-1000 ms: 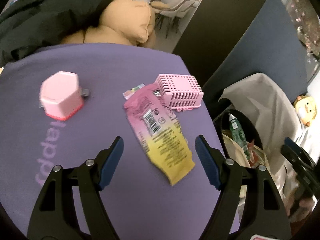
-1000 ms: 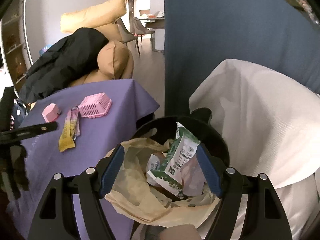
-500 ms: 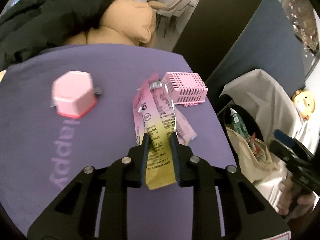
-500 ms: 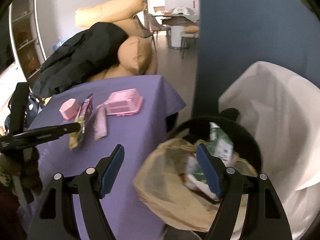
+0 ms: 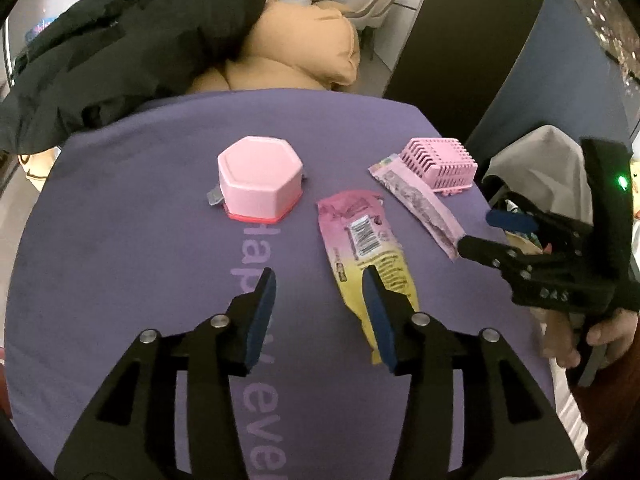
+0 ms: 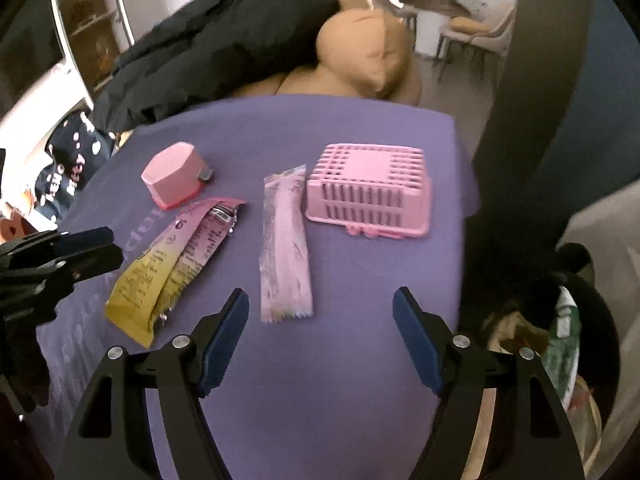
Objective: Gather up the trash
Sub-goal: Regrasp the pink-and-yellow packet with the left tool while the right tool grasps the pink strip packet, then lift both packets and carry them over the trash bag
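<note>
A yellow-and-pink snack wrapper [image 5: 360, 240] lies flat on the purple cloth [image 5: 120, 240]. My left gripper [image 5: 319, 280] hovers over its near end with jaws opening; the right finger overlaps the wrapper, and nothing is pinched. A pale pink wrapper [image 6: 285, 248] lies just to the right of it. My right gripper [image 6: 320, 300] stands open right behind that wrapper's near end, with nothing between its fingers. In the right wrist view the yellow-and-pink wrapper [image 6: 172, 256] sits beside my left gripper [image 6: 104, 248]. My right gripper [image 5: 486, 232] reaches in from the table's right edge.
A pink hexagonal box [image 5: 260, 184] and an upturned pink basket [image 5: 440, 164] stand further back on the cloth. A black bin [image 6: 580, 280] holding a bag and a green carton [image 6: 564, 328] sits off the table's right edge. Cushions and dark clothing lie behind.
My left gripper had shut on the yellow-and-pink wrapper, pulled it off the pale pink one, then let go. My right gripper swung from over the bin to above the table.
</note>
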Demonstrator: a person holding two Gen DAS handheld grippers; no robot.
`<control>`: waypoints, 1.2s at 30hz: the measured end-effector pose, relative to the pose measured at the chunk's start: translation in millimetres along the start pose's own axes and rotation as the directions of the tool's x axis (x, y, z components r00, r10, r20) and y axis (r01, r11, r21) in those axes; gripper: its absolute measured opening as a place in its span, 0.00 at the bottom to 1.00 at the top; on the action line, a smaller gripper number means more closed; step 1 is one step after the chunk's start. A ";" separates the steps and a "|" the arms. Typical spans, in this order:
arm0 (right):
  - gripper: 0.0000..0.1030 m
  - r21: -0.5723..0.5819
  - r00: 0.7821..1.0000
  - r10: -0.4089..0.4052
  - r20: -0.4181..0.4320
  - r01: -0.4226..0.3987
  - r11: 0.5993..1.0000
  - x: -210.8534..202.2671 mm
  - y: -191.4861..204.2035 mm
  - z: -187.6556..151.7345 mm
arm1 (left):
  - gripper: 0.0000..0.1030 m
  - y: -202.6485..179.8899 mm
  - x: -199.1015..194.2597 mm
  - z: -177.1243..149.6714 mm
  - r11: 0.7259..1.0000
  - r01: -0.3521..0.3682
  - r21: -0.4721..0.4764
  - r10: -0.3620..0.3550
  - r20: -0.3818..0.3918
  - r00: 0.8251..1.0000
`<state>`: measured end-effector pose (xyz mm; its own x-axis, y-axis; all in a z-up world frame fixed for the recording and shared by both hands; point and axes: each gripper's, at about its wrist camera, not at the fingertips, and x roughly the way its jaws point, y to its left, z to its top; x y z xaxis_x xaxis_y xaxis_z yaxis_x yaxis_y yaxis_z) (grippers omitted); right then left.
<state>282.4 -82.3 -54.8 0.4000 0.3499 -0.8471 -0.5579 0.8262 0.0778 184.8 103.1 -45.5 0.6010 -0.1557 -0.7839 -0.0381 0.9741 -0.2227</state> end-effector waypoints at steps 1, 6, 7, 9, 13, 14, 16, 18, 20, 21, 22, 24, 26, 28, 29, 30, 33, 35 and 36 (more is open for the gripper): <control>0.69 -0.010 1.000 0.001 -0.005 -0.001 1.000 1.8 2.1 1.7 | 0.45 0.9 1.0 0.0 1.000 0.009 -0.003 -0.009 -0.008 1.000; 0.69 -0.052 1.000 -0.019 0.017 0.020 0.998 14.8 12.7 8.8 | 0.47 4.8 11.6 1.6 1.000 0.015 -0.016 -0.015 -0.036 0.999; 0.67 -0.039 0.999 -0.021 0.031 0.022 0.999 18.0 11.1 11.2 | 0.47 5.5 13.0 1.7 1.000 0.015 -0.018 -0.016 -0.039 0.999; 0.54 -0.015 0.999 0.002 0.037 -0.001 1.000 21.3 8.6 13.2 | 0.47 7.4 14.4 1.1 1.000 0.019 -0.020 -0.020 -0.040 0.999; 0.25 -0.013 0.998 0.048 0.038 -0.047 0.999 21.8 10.1 15.6 | 0.48 12.1 14.4 -0.8 0.999 0.025 -0.035 -0.026 -0.040 0.999; 0.22 -0.025 0.998 0.040 0.042 -0.039 0.999 19.5 12.0 14.4 | 0.48 13.6 13.6 -1.2 0.999 0.028 -0.040 -0.029 -0.038 0.999; 0.20 -0.055 0.998 0.018 0.056 -0.015 0.998 12.9 17.0 10.1 | 0.48 16.1 11.7 -1.1 0.998 0.038 -0.052 -0.039 -0.028 0.999; 0.20 -0.057 0.997 0.014 0.072 -0.010 0.998 4.7 18.0 5.9 | 0.48 16.5 9.3 -0.6 0.996 0.060 -0.062 -0.061 -0.017 0.998; 0.20 -0.034 0.995 0.019 0.095 -0.016 0.999 -10.2 14.1 -0.8 | 0.48 12.7 9.0 1.0 0.994 0.093 -0.065 -0.094 -0.014 0.996; 0.20 -0.023 0.994 0.019 0.104 -0.016 1.000 -14.3 12.1 -2.5 | 0.48 10.9 9.4 1.6 0.993 0.103 -0.065 -0.105 -0.015 0.994; 0.20 0.002 0.992 0.019 0.121 -0.020 1.000 -23.8 7.2 -6.3 | 0.48 7.6 10.7 2.7 0.992 0.111 -0.062 -0.112 -0.017 0.994; 0.20 0.034 0.989 0.026 0.143 -0.031 0.999 -37.6 -1.2 -11.7 | 0.48 -2.5 15.2 6.2 0.993 0.113 -0.044 -0.114 -0.022 0.993; 0.20 0.056 0.986 0.020 0.164 -0.029 0.998 -50.5 -8.0 -17.7 | 0.48 -10.2 20.7 9.4 0.993 0.109 -0.037 -0.110 -0.026 0.994; 0.20 0.071 0.983 0.010 0.183 -0.023 0.997 -62.5 -13.9 -25.4 | 0.48 -16.8 29.4 14.0 0.992 0.117 -0.043 -0.119 -0.037 0.992; 0.20 0.080 0.981 0.007 0.194 -0.023 0.997 -69.3 -17.1 -30.6 | 0.48 -20.0 36.0 16.3 0.994 0.098 -0.044 -0.100 -0.043 0.994; 0.20 0.086 0.979 0.003 0.202 -0.021 0.996 -75.1 -19.4 -35.5 | 0.48 -21.9 40.7 17.6 0.996 0.075 -0.043 -0.077 -0.047 0.996; 0.20 0.095 0.976 -0.009 0.217 -0.012 0.995 -87.9 -22.5 -48.6 | 0.48 -26.6 50.0 19.6 0.999 0.013 -0.048 -0.015 -0.043 0.999; 0.20 0.098 0.974 -0.016 0.227 -0.007 0.995 -97.6 -24.1 -59.0 | 0.44 -29.5 48.4 19.2 0.998 0.037 -0.059 -0.039 -0.047 0.998; 0.20 0.099 0.972 -0.020 0.233 -0.004 0.995 -102.2 -24.9 -63.5 | 0.35 -30.0 45.5 18.1 0.997 0.053 -0.064 -0.056 -0.042 0.998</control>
<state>209.2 -166.6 -3.5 0.5691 0.4267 -0.7029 -0.4847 0.8646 0.1325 227.7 69.8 -63.9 0.5682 -0.2165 -0.7939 -0.0569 0.9521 -0.3004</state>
